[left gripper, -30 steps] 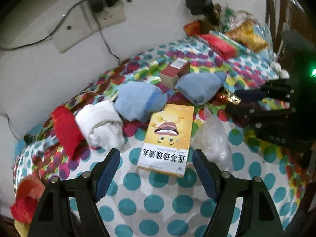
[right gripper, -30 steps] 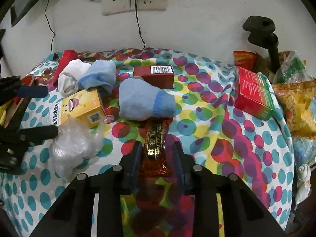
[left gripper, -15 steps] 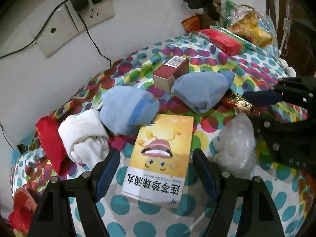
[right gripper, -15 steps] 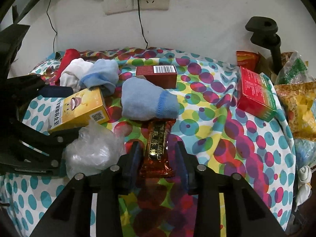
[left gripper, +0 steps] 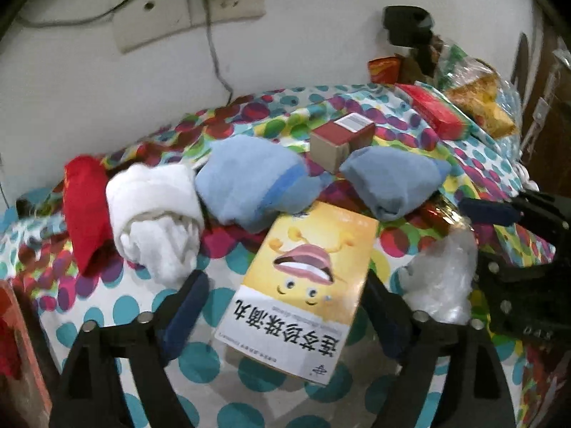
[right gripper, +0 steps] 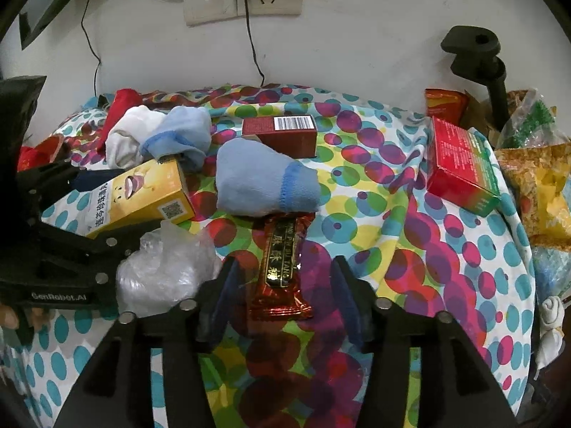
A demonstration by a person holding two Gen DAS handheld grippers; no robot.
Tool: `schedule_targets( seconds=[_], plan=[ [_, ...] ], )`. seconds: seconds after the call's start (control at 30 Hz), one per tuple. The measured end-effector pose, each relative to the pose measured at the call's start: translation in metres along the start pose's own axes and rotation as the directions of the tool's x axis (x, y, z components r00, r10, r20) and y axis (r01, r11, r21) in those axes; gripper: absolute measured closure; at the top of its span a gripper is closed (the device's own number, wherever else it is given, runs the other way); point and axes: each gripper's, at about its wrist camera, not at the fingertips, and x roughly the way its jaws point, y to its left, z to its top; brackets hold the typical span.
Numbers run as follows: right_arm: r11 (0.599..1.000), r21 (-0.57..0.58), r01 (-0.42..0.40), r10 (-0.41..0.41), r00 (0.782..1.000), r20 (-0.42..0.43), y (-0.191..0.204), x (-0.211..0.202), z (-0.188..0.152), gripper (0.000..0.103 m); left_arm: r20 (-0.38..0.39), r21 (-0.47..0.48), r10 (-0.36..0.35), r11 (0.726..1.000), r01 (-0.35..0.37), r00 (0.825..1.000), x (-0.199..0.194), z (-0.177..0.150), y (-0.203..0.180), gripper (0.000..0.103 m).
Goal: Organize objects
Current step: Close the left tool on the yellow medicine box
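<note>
Your left gripper, at lower centre of its view, stands with jaws apart, straddling the yellow box without contact. Right of it lies a clear plastic bag. Your right gripper, lower centre of its view, is likewise spread, flanking the red candy bar below a blue sock.

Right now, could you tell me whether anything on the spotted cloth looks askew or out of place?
Yes: the yellow cardboard box sits tilted, one end propped up on the pale blue sock behind it rather than lying flat. A crumpled clear plastic bag lies loose beside it, looking like litter.
</note>
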Motion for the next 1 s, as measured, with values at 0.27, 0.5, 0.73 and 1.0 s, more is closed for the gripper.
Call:
schedule_targets(
  seconds=[0.27, 0.5, 0.73, 1.0],
  plan=[
    [1.0, 0.018, -0.006, 0.007, 1.0, -0.008, -0.003, 0.002, 0.0, 0.035, 0.002, -0.037, 0.043, 0.998, -0.043, 0.999, 0.0, -0.005, 0.005, 0.003],
    [1.0, 0.016, -0.011, 0.011, 1.0, -0.006, -0.005, 0.002, -0.001, 0.035, 0.042, 0.037, 0.025, 0.999, -0.027, 0.999, -0.008, -0.007, -0.008, 0.035],
    [0.999, 0.018, -0.027, 0.027, 1.0, 0.016, -0.005, -0.003, -0.001, 0.08, 0.062, 0.09, 0.038, 0.995, -0.043, 0.997, -0.014, -0.011, -0.023, 0.044],
    [1.0, 0.012, -0.017, 0.017, 1.0, 0.015, -0.002, -0.002, -0.002, 0.081, 0.069, 0.059, 0.012, 0.998, -0.016, 0.998, -0.026, -0.017, -0.028, 0.046]
  ],
)
